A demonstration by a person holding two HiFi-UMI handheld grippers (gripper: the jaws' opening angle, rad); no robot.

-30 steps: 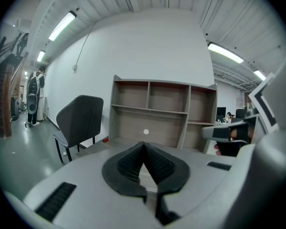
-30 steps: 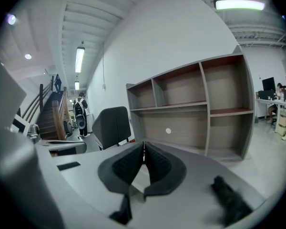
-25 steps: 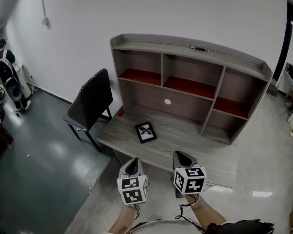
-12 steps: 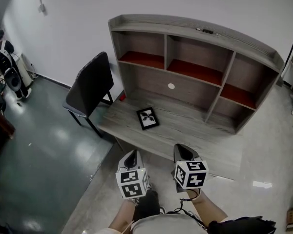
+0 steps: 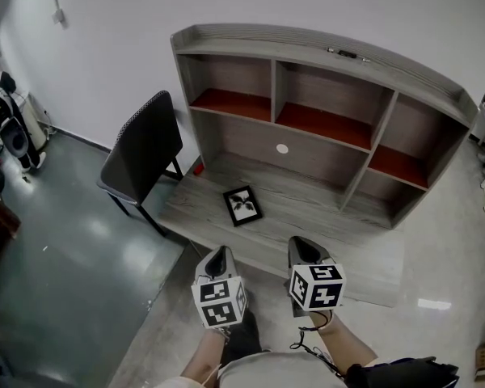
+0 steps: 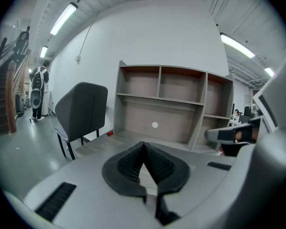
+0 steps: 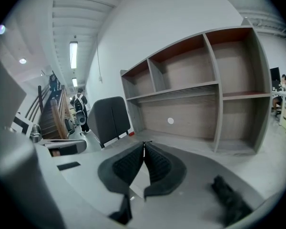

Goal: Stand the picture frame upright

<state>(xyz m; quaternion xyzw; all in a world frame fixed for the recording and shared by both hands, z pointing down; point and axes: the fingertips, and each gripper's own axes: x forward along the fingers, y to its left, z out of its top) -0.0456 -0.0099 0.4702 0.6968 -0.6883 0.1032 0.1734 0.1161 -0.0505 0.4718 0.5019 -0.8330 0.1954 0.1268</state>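
Head view is filled by a grey wooden desk (image 5: 323, 231) which is placed against a white wall (image 5: 121, 47), with a shelf unit (image 5: 349, 71) built on its back part. The picture frame (image 5: 242, 206) is laid flat and face up on the desk surface, left of the middle, well apart from both grippers. A dark chair (image 5: 141, 156) is seen at the left end of the desk, on a dark glossy floor (image 5: 56, 241). The left gripper (image 5: 219, 257) and the right gripper (image 5: 304, 249) are held side by side before the front edge of the desk. The jaws of each are pressed together at the tips, and nothing is gripped between them. The upper shelf boards are coloured red.
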